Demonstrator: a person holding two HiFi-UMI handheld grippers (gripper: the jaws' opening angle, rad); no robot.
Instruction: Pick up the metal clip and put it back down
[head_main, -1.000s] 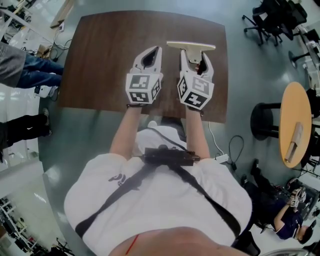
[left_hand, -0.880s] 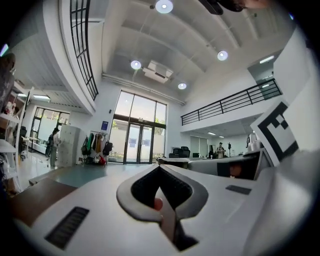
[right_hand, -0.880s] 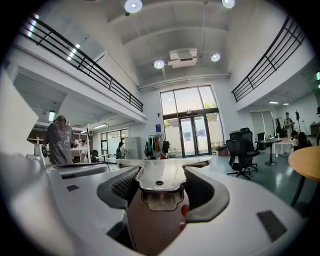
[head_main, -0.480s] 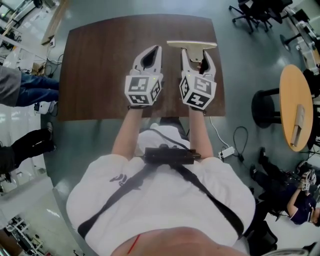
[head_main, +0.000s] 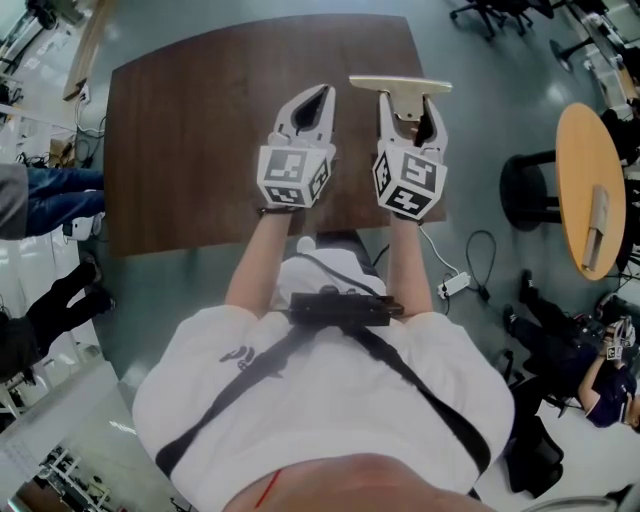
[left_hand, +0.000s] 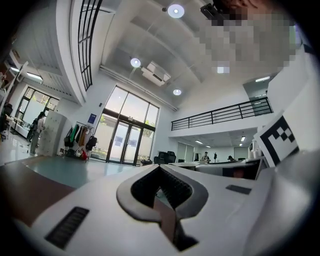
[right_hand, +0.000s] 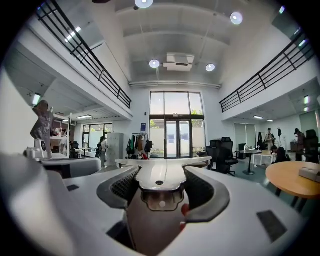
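Presently the right claw (head_main: 408, 108) is clamped on the stem of the pale, T-shaped metal clip (head_main: 400, 85), upper right of the head view, at the brown wooden table's (head_main: 200, 130) far edge. The crossbar runs left-right, just ahead of the claw. The left claw (head_main: 312, 98) sits closed and empty alongside.

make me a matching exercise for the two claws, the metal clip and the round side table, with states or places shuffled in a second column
Things
1. left claw
2. right claw
3. metal clip
4. round table

States or places
a. tan top, standing off to the right
b. shut, with nothing in it
c. pale, wide bar at its far end, stem between two jaws
d. shut on the clip

Pairs: 1-b, 2-d, 3-c, 4-a
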